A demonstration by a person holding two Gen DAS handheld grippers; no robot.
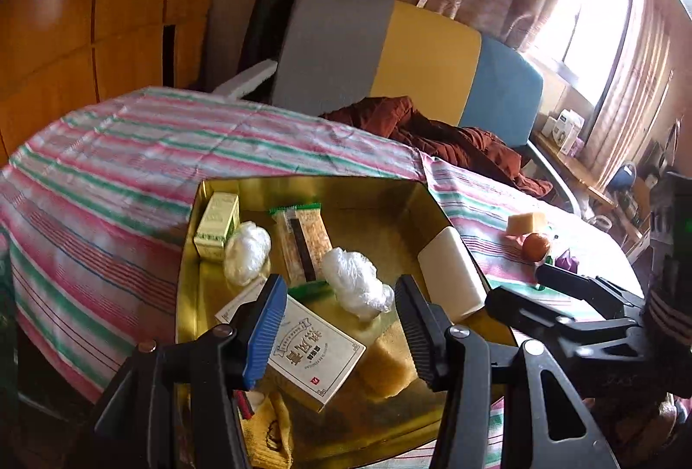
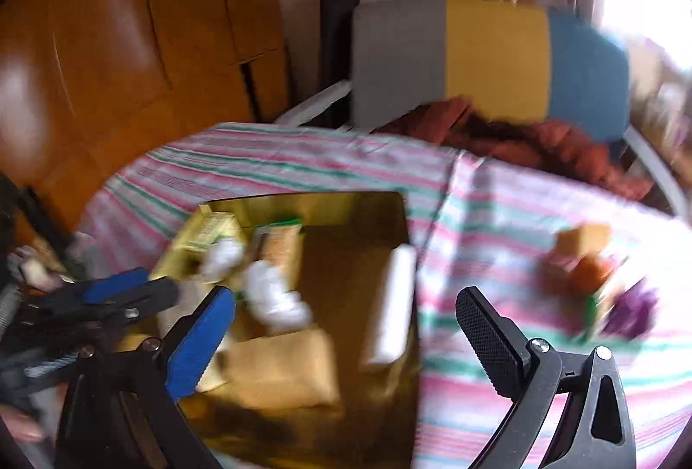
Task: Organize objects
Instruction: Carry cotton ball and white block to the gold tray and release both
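Here, your left gripper (image 1: 341, 328) hangs low in the left wrist view, jaws spread and pinching nothing, straddling the near end of the gold tray (image 1: 190, 253). Directly under the fingers lies a white printed carton (image 1: 318, 356), tilted, with a yellow sponge block (image 1: 387, 365) just beside it on the right. At the bottom edge, a yellow knit cloth (image 1: 268, 434) sits under the left finger. Farther into the tray: two crumpled white plastic wads (image 1: 357, 289), a long snack bar wrapper (image 1: 302, 244) between them, a white soap-like bar (image 1: 452, 274) leaning against the right wall, and a small green-and-cream box (image 1: 218, 227) standing at the upper left corner.

Your right gripper (image 2: 346, 339) is blurred in its own view, jaws wide apart and empty, above the tray's right edge. At the right of that frame, loose on the striped tablecloth (image 2: 497, 244), you have a tan block (image 2: 584, 237), an orange round object (image 2: 588, 274) and something purple (image 2: 631, 309), clustered close together.

Beyond the table: a rust-red cloth (image 1: 454, 140) heaped before a grey, yellow and blue backrest (image 1: 432, 67).
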